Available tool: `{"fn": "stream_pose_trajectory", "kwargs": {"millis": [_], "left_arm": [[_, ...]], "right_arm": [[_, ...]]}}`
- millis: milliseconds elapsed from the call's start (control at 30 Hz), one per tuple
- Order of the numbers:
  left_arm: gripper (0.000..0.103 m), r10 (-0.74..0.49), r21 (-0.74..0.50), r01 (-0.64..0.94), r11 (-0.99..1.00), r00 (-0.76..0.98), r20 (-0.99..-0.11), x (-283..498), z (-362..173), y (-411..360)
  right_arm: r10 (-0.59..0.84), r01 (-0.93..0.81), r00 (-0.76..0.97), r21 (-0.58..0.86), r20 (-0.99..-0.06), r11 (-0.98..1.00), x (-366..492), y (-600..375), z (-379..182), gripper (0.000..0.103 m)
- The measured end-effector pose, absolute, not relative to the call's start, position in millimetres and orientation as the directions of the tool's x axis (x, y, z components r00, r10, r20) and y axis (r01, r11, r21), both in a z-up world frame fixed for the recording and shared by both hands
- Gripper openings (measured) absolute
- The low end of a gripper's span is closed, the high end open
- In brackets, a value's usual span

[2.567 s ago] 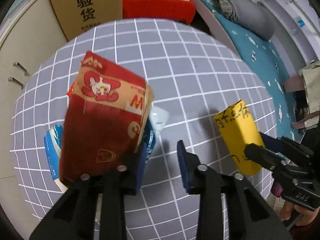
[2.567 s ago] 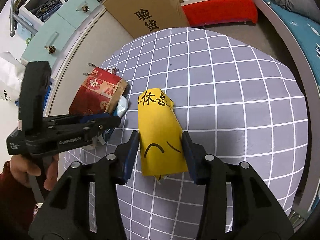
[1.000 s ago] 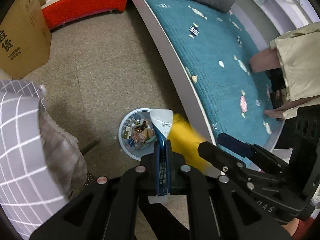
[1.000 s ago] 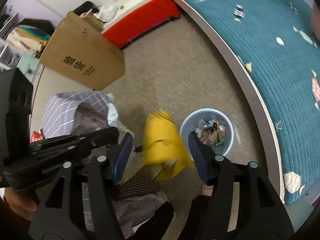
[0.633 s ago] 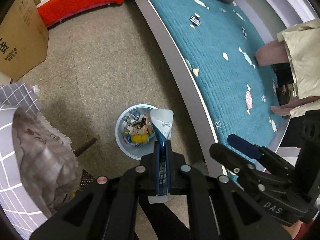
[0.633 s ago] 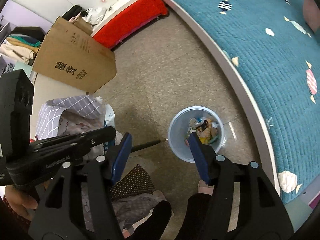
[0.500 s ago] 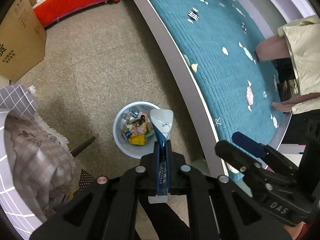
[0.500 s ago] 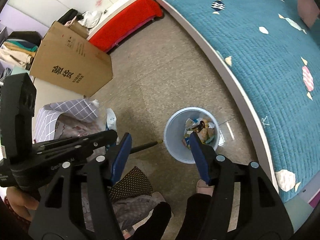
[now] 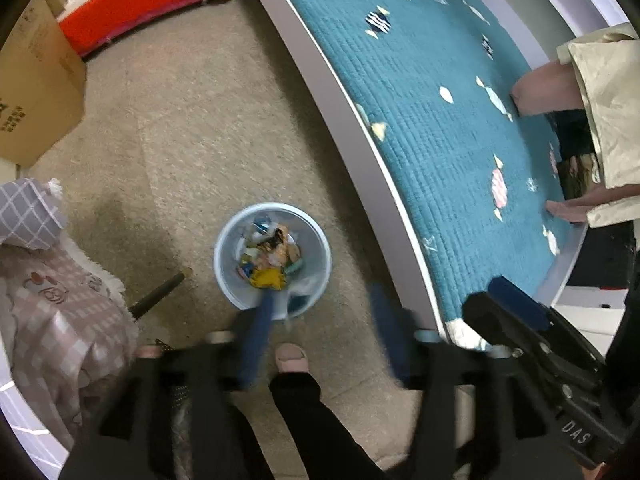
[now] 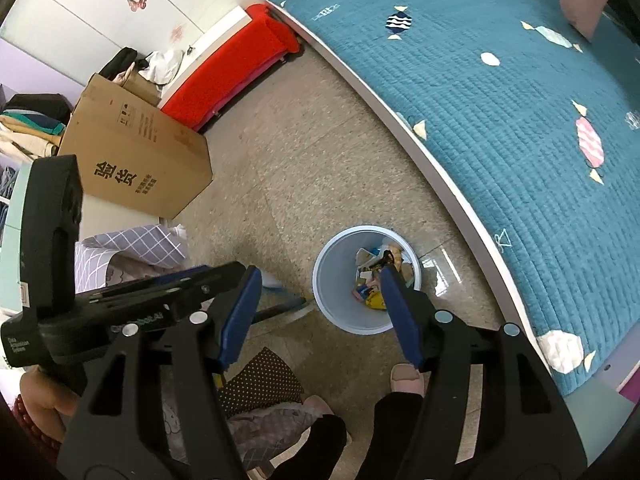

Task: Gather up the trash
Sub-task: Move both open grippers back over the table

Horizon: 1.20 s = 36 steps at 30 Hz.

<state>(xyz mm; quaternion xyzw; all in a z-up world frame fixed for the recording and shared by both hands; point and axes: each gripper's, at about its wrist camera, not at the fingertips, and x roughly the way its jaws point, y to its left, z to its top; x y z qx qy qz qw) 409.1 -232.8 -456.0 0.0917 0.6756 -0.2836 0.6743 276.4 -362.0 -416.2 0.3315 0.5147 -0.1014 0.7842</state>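
Left gripper [image 9: 320, 332] jaws just sprung apart, nothing between – round pale-blue plastic bin [image 9: 224, 276] of wrappers directly below. Right gripper [image 10: 320, 316] wide open, empty – same bin [image 10: 332, 296] beneath.

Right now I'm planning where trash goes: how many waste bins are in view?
1: a round pale-blue plastic waste bin on the floor beside the bed's edge, already holding wrappers. Others may sit out of view.

Speckled beige floor [image 9: 208, 128] carries everything here: pale blue trash bin [image 9: 236, 292] full of wrappers sits right below the left hand-held gripper [image 9: 320, 332], cardboard box [image 10: 136, 168] and red bench [image 10: 232, 80] further ahead, bed [image 9: 440, 120] off right.
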Motion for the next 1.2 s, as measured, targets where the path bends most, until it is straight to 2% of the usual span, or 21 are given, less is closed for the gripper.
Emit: {"fn": "stream_pose_trajectory", "kwargs": {"millis": [67,367,600,900,1200], "left_arm": [[0.068,-0.259,-0.252,0.503,0.827,-0.058,-0.964,408,-452,-230],[0.068,-0.263,-0.245,0.478,0.843,-0.03,-0.964,403,-436,-197],[0.068,-0.319,-0.257,0.429,0.866,0.076,-0.945,404,-391,-127],[0.068,-0.343,-0.26,0.301,0.918,0.268,-0.9,417,-327,27],[0.068,-0.227,-0.206,0.093,0.974,0.416,-0.881,424,-291,226]], "right_arm": [[0.184,0.502,0.45,0.418,-0.874,0.757,275,-362,-416,0.061],[0.19,0.466,0.467,0.423,-0.864,0.777,274,-333,-400,0.061],[0.207,0.401,0.503,0.439,-0.839,0.804,288,-284,-371,0.061],[0.292,0.229,0.566,0.487,-0.771,0.843,329,-151,-324,0.062],[0.421,0.052,0.537,0.526,-0.731,0.849,374,14,-313,0.062]]}}
